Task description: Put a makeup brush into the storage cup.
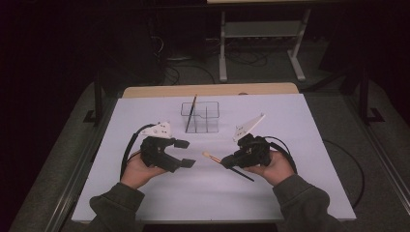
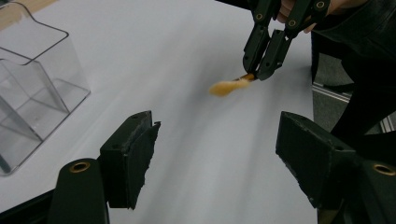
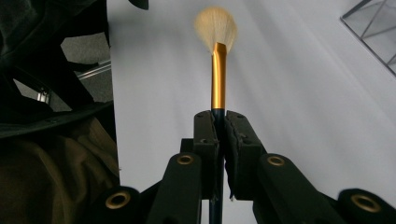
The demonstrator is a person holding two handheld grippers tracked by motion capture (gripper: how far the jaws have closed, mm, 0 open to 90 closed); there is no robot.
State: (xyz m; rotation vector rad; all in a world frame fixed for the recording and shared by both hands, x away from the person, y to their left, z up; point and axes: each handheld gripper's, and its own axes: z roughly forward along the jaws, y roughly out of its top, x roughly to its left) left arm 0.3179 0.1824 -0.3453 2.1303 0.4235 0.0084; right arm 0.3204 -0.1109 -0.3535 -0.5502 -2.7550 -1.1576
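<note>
A fan brush (image 3: 218, 70) with pale bristles, a gold ferrule and a dark handle is clamped in my right gripper (image 3: 219, 122), whose jaws are shut on the handle just behind the ferrule. In the high view that gripper (image 1: 227, 162) holds the brush (image 1: 211, 156) over the white table, bristles pointing left, the dark handle trailing to the lower right. My left gripper (image 1: 186, 153) faces it from the left, open with nothing between its fingers. From the left gripper view the brush (image 2: 229, 86) hangs ahead, beyond the open gripper (image 2: 217, 154).
A clear divided plastic organiser (image 1: 209, 117) stands at the back middle of the white table (image 1: 290, 130), with a dark thin brush (image 1: 192, 112) leaning in its left compartment. The same box (image 2: 32, 84) sits left of my left gripper. A person's sleeves enter from the bottom.
</note>
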